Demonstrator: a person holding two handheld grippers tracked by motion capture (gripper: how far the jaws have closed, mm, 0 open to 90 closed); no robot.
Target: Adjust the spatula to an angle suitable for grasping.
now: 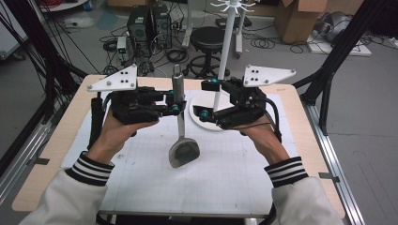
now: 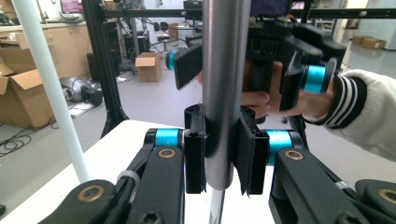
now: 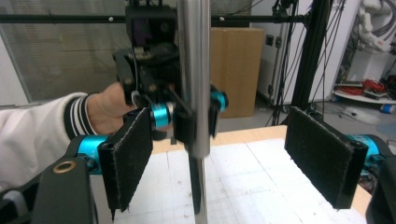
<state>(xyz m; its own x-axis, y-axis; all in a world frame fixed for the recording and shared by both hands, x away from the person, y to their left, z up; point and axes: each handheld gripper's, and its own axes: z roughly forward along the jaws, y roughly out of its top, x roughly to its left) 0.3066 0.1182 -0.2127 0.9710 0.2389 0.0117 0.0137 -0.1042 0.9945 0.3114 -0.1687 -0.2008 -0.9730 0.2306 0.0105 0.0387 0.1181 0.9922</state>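
A metal spatula (image 1: 179,117) hangs upright over the white gridded mat (image 1: 220,173), its flat head (image 1: 184,153) down and its looped handle end up. My left gripper (image 1: 178,107) is shut on the handle (image 2: 222,84), which stands pinched between the two pads in the left gripper view. My right gripper (image 1: 205,99) is open just right of the spatula. In the right gripper view its two pads (image 3: 130,158) stand wide apart, with the handle (image 3: 194,70) and the left gripper (image 3: 187,114) beyond the gap, nothing between them.
A white hanger stand has its round base (image 1: 199,101) on the mat under the right gripper and its thin pole (image 1: 226,47) rising behind it. Beyond the table's far edge are a black stool (image 1: 209,40), cables, and a cardboard box (image 1: 298,18). Black frame posts flank the table.
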